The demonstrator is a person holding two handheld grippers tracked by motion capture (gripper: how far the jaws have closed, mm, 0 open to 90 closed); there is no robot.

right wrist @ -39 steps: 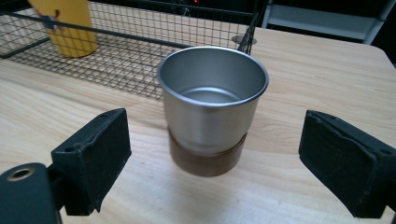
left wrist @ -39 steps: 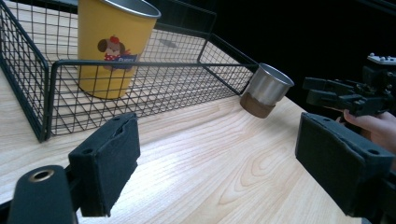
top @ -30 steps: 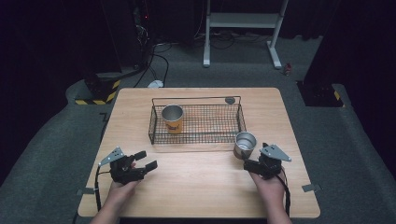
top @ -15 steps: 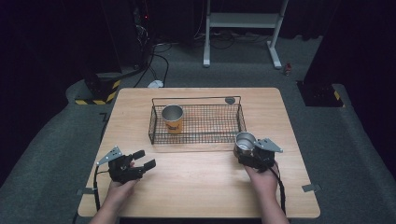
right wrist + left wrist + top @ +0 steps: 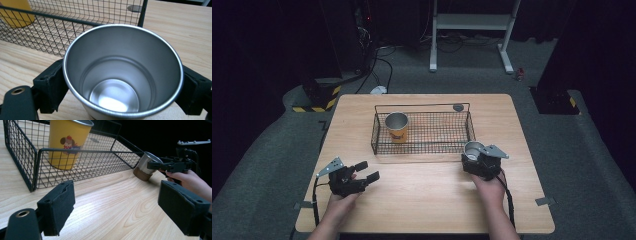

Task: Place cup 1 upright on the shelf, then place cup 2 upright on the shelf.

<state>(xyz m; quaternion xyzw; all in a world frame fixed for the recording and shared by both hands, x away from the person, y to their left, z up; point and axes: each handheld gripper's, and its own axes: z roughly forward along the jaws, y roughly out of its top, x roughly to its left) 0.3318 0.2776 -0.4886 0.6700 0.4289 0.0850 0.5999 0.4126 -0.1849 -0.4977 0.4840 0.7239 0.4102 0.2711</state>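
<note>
A steel cup stands just outside the front right corner of a black wire basket. My right gripper has one jaw on each side of it, and in the right gripper view both pads press the wall of the steel cup. From the left gripper view the steel cup leans slightly, with a brown base. A yellow cup with a cartoon picture stands upright in the basket's left end. My left gripper rests open at the table's front left, with nothing between its pads.
A small grey disc lies on the wooden table by the basket's far right corner. A metal stand and cables are on the floor beyond the table.
My right gripper moved left and forward from beside the steel cup until its jaws came round it. The left gripper stayed in place.
</note>
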